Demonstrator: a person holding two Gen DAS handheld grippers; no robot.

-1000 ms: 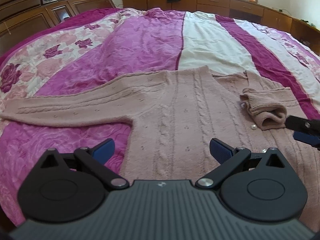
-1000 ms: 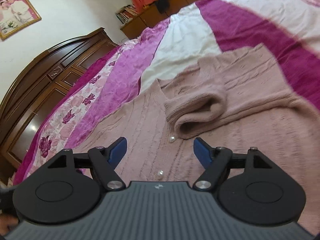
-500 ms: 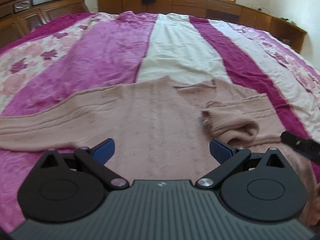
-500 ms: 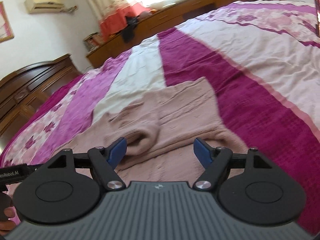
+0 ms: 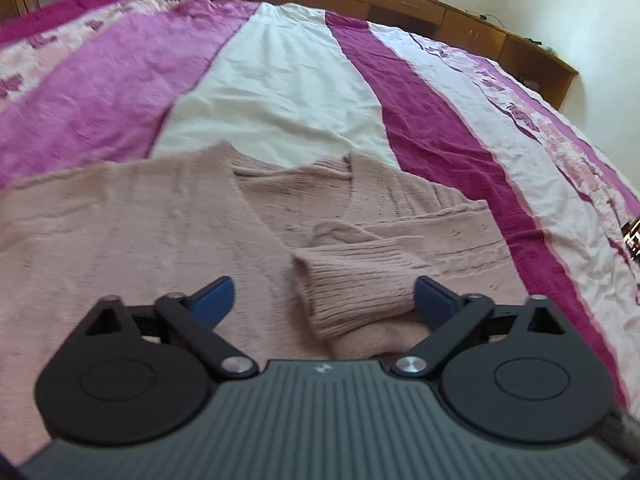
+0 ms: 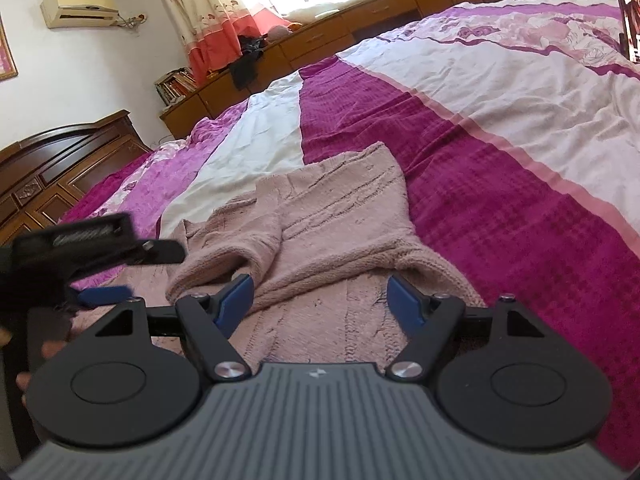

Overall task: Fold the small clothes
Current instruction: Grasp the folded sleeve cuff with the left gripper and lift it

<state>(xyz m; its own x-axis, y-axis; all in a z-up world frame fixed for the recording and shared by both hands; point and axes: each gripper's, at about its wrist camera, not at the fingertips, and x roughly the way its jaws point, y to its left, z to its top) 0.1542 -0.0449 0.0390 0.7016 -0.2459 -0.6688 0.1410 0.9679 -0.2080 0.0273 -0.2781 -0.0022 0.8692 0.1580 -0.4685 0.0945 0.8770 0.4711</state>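
A dusty-pink knitted cardigan (image 5: 152, 216) lies flat on the bed, neckline pointing away from me. Its right sleeve is folded inward across the chest, and the ribbed cuff (image 5: 352, 292) rests low between the blue pads of my left gripper (image 5: 322, 300), which stands open and holds nothing. In the right wrist view the same cardigan (image 6: 340, 216) shows its folded shoulder and sleeve, with my right gripper (image 6: 320, 300) open just above the knit near the armpit fold. The left gripper (image 6: 96, 248) appears there at the left edge, blurred.
A bedspread striped in magenta, white and floral pink (image 5: 288, 80) covers the wide bed. Wooden cabinets (image 5: 400, 4) line the far wall under a window. A dark wooden headboard (image 6: 60, 160) stands at the left. A screen edge (image 6: 630, 8) shows at far right.
Both grippers have swung right and come lower and closer to the cardigan. The folded cuff now sits between the left gripper's pads; the right gripper has shifted toward the shoulder fold.
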